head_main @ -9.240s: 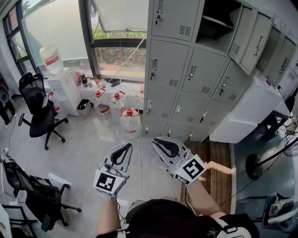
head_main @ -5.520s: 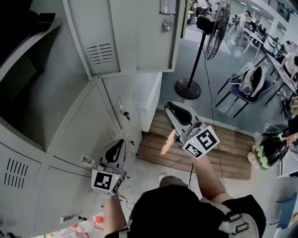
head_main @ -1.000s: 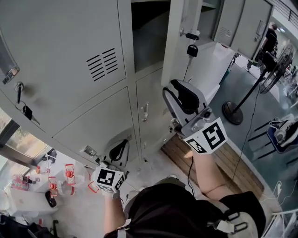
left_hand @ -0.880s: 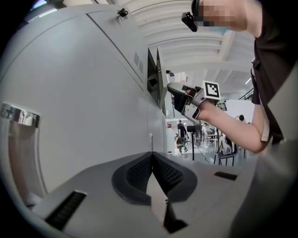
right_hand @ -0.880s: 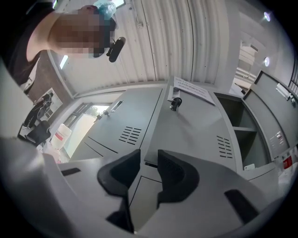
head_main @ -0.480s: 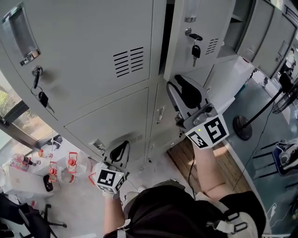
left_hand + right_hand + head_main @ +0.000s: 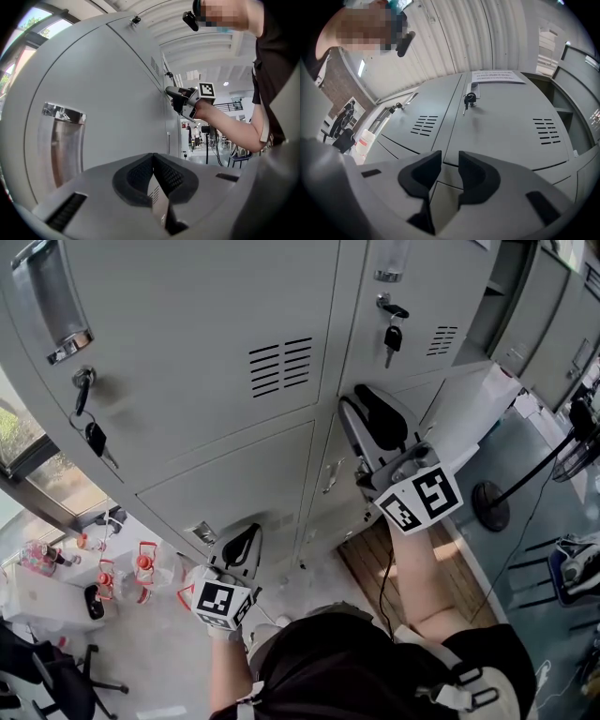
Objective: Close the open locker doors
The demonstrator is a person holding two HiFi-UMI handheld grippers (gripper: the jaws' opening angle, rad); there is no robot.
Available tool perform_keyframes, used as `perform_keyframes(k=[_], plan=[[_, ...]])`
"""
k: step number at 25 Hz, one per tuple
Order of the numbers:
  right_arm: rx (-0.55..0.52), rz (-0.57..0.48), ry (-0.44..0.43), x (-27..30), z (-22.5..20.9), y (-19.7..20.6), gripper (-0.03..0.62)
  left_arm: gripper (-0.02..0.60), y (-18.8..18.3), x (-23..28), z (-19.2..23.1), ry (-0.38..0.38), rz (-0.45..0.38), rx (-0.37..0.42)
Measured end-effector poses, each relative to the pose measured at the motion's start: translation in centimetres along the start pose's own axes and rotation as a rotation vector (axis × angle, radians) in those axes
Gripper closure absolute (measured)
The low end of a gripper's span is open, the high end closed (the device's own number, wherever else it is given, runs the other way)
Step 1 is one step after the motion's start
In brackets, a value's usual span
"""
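Looking steeply down a bank of grey lockers (image 7: 234, 474), a person holds a gripper in each hand. The right gripper (image 7: 361, 399) is raised, its tips close against the front of a locker door (image 7: 417, 296); I cannot tell whether it touches. Its jaws stand a little apart with nothing between them, only the seam between two doors showing past them in the right gripper view. This door lies flush with its neighbours, and a key (image 7: 393, 337) hangs from its lock. The left gripper (image 7: 246, 532) is held lower, near a lower door, with its jaws pressed together and empty. The wide door (image 7: 187, 343) to the left is also flush and has its own key (image 7: 94, 437). Further right, one open locker (image 7: 502, 277) shows a dark inside; what it holds cannot be made out.
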State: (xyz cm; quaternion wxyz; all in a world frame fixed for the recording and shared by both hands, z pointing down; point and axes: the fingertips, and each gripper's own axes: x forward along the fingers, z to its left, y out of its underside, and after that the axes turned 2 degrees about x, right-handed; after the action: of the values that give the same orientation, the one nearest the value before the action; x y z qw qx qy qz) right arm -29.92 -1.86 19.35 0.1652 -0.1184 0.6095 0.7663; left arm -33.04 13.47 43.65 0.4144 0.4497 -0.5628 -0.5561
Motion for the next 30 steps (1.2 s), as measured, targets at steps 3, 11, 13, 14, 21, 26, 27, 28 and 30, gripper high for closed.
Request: perform_keyframes(k=[3,11,13,14,21,26,27,28,30], plan=[[0.002,0.009,0.007,0.2,-0.2,0.1,0.487,0.572,0.1,0.0,0.2,0.005,-0.002,-0.008],[0.007,0.020,0.041,-1.0,0.0,0.4,0.487,0.572,0.7,0.6,-0.7,0.070,0.017,-0.017],[0.012,0.031,0.061,-1.8,-0.1,0.9,0.487,0.572,1.0,0.9,-1.1,0.099,0.026,-0.019],[0.013,0.039,0.073,-2.3,-0.1,1.2,0.487,0.572,1.2,1.1,-1.4,0.115,0.029,-0.020],[0.017,0.096,0.173,-7.1,-1.0,2.9,0.487,0.572,1.7,3.4,-4.3,0.249,0.054,-0.009],[0.015,0.124,0.285,-12.0,-3.0,3.1,0.487,0.572,1.6,6.1,-7.7,0.365,0.068,-0.001],[0.016,0.130,0.306,-13.1,-3.5,3.2,0.487,0.572,1.7,6.7,-8.5,0.388,0.066,0.000],[0.019,0.135,0.324,-14.1,-4.0,3.3,0.488,0.572,1.8,7.3,-9.4,0.408,0.065,0.000],[0.025,0.145,0.358,-16.1,-5.1,3.5,0.488,0.572,1.7,8.6,-11.1,0.444,0.066,0.005]])
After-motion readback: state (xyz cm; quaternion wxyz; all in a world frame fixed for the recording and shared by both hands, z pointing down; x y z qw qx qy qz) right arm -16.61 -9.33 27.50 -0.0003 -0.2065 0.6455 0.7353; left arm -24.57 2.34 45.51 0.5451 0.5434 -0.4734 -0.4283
